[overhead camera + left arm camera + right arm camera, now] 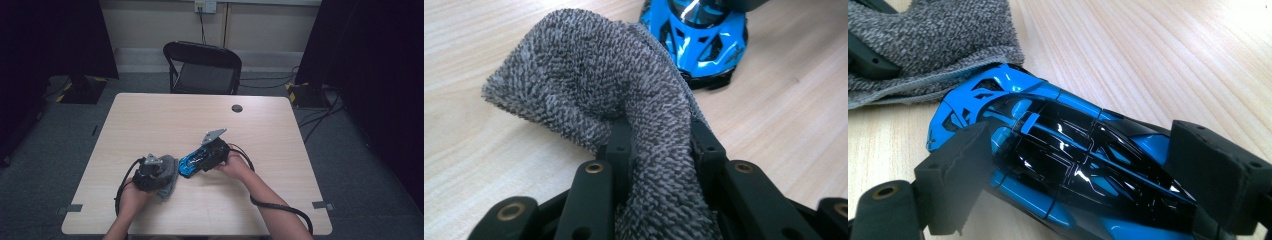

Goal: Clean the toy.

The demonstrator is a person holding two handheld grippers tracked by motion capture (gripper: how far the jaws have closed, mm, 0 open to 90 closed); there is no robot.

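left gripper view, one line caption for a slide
Left tool clamps a grey towel beside the blue toy car.

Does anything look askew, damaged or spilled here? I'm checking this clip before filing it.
Nothing stands out. The grey terry cloth is bunched in the left gripper, and the glossy blue and black toy car sits intact between the right gripper fingers. The pale wooden table shows no spills.
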